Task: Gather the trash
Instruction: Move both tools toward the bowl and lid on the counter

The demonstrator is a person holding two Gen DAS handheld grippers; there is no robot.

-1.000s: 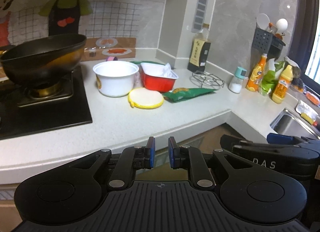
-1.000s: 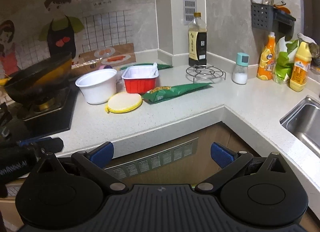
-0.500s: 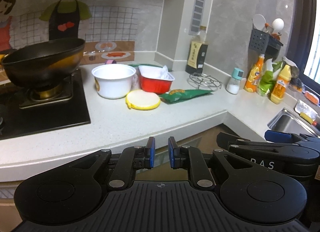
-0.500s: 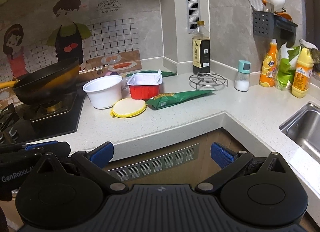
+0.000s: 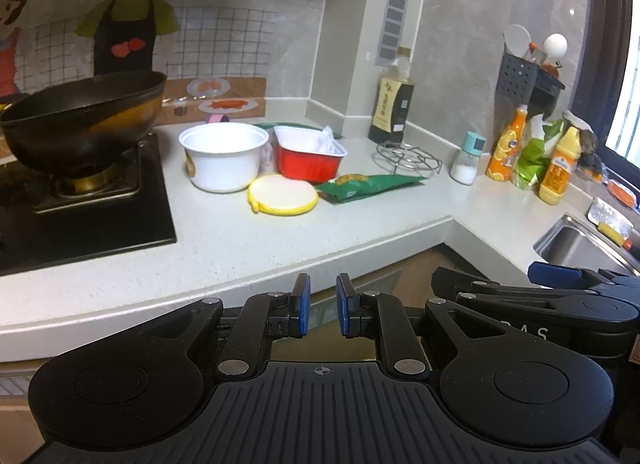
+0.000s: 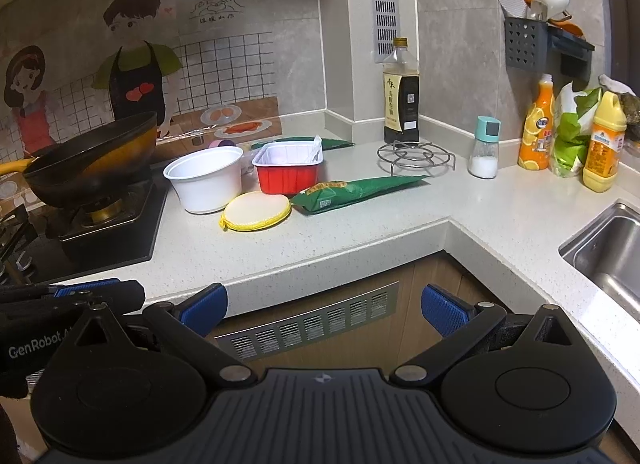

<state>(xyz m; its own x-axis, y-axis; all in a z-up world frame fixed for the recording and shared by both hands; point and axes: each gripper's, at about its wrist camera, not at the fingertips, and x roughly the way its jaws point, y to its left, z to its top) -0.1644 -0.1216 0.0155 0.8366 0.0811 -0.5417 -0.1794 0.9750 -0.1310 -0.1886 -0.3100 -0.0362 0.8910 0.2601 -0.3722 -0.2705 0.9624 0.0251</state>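
The left gripper [image 5: 319, 306] hangs off the counter's front edge, its ribbed blue pads a narrow gap apart with nothing between them. The right gripper [image 6: 324, 310] stands beside it with jaws spread wide, also empty; its black casing reads "GenRobot" in the right wrist view.

Further out, the trash sits together on the speckled pale countertop [image 6: 400, 219], well apart from both grippers. A round white plastic bowl [image 6: 205, 178] stands just right of the stove. Beside it is a rectangular red foil tray [image 6: 288, 169] with a white lining and a crumpled film. In front lies a flat round lid [image 6: 256, 211], cream with a yellow rim. A long, glossy green snack bag [image 6: 356, 189] lies flat to its right, its label too small to read.

A dark wok [image 6: 92, 161] sits on the burner. Behind stands a dark sauce bottle [image 6: 401, 93] with Chinese lettering, and the wall sticker carries large Chinese characters.
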